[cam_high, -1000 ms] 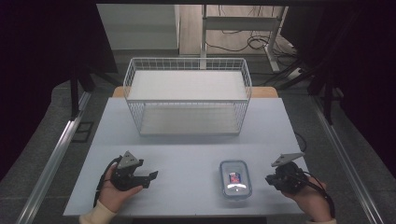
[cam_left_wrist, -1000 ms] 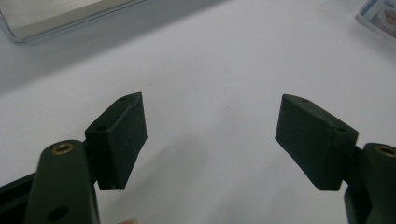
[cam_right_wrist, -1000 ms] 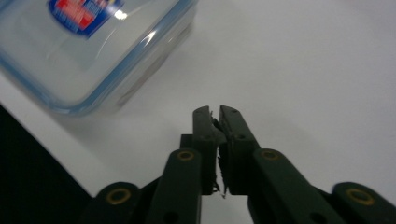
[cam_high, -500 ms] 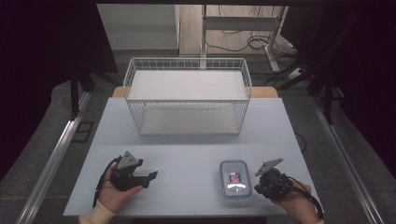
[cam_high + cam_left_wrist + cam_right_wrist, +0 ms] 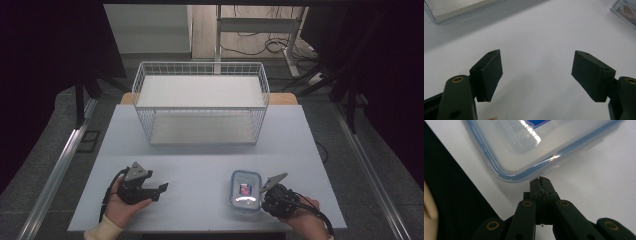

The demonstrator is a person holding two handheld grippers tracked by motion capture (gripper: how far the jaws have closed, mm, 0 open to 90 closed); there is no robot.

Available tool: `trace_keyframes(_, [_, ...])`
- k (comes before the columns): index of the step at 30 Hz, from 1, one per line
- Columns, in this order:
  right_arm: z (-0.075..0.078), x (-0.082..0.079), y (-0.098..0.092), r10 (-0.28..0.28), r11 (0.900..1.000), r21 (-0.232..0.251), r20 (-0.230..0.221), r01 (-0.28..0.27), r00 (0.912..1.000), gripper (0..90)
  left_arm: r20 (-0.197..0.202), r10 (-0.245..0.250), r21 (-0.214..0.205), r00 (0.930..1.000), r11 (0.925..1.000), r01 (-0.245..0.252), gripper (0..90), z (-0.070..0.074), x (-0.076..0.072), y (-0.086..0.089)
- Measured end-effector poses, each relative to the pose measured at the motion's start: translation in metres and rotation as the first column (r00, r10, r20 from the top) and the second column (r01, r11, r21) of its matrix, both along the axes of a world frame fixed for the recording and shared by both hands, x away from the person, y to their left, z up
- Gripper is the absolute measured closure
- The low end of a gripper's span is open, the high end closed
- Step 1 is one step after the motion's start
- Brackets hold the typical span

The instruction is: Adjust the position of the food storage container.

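- Item, food container [image 5: 245, 190]: a clear plastic box with a blue-rimmed lid, lay flat on the near right part of the table [image 5: 210, 150], close to the near edge. A small dark-and-red label showed on the lid.
- Item, right gripper [image 5: 269, 195]: jaws closed together, nothing between them. In the right gripper view the closed tip [image 5: 541, 181] stood at the rounded corner of the lid rim [image 5: 524, 176]; touching or just short of it could not be told.
- Item, left gripper [image 5: 159, 192]: jaws stood apart and held nothing, resting over bare table at the near left, well apart from the container. Its pads [image 5: 487, 75] framed bare tabletop in the left gripper view.
- Item, wire basket [image 5: 200, 102]: white, set at the far middle of the table, nothing visible inside it.
- Handling note, as a judgement: the closed tip looked placed to nudge the box or work at its rim. To do that well, the push should run low and square against the side wall, not over the rounded corner, where the tip could slip and spin the box.
- Edge note: the box lay near the table's near edge, and the right edge was not far off. Any push was best directed far or left.
- Room note: open tabletop lay between the container and the basket, and across the middle toward the left gripper.
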State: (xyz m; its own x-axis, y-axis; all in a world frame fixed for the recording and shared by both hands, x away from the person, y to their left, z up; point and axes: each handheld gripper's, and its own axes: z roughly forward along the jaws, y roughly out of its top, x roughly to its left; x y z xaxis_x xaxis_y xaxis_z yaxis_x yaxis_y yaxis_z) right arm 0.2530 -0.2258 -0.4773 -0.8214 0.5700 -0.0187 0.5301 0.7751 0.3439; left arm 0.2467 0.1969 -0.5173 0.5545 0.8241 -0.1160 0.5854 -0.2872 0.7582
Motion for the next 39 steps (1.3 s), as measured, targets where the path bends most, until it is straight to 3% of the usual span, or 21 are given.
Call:
trace_keyframes(9, [-0.003,0.0,0.023,-0.017,0.9991,0.04,0.025,0.016,0.9995,89.7,0.0,0.01,0.0,0.9999,0.9999,-0.01,24.2,0.0,0.0,0.002])
trace_keyframes(16, [-0.008,-0.003,0.042,0.017,0.9984,0.053,0.002,-0.017,0.9999,89.7,0.0,0.011,-0.003,0.9999,0.9999,-0.011,24.1,0.0,0.0,0.003])
trace_keyframes(22, [-0.013,-0.003,0.066,0.04,0.9971,0.064,0.011,-0.041,0.9991,89.7,0.0,0.012,-0.004,0.9999,0.9999,-0.012,24.1,0.0,0.0,0.003])
trace_keyframes(28, [-0.019,-0.006,0.088,0.057,0.9916,0.114,0.038,-0.061,0.9976,89.7,0.0,0.012,-0.004,0.9999,0.9999,-0.012,24.1,0.0,0.001,0.004])
trace_keyframes(39, [-0.028,0.0,0.12,0.058,0.9892,0.13,0.079,-0.068,0.9952,89.7,0.002,0.013,-0.008,0.9999,0.9999,-0.013,24.2,0.0,0.001,0.006])
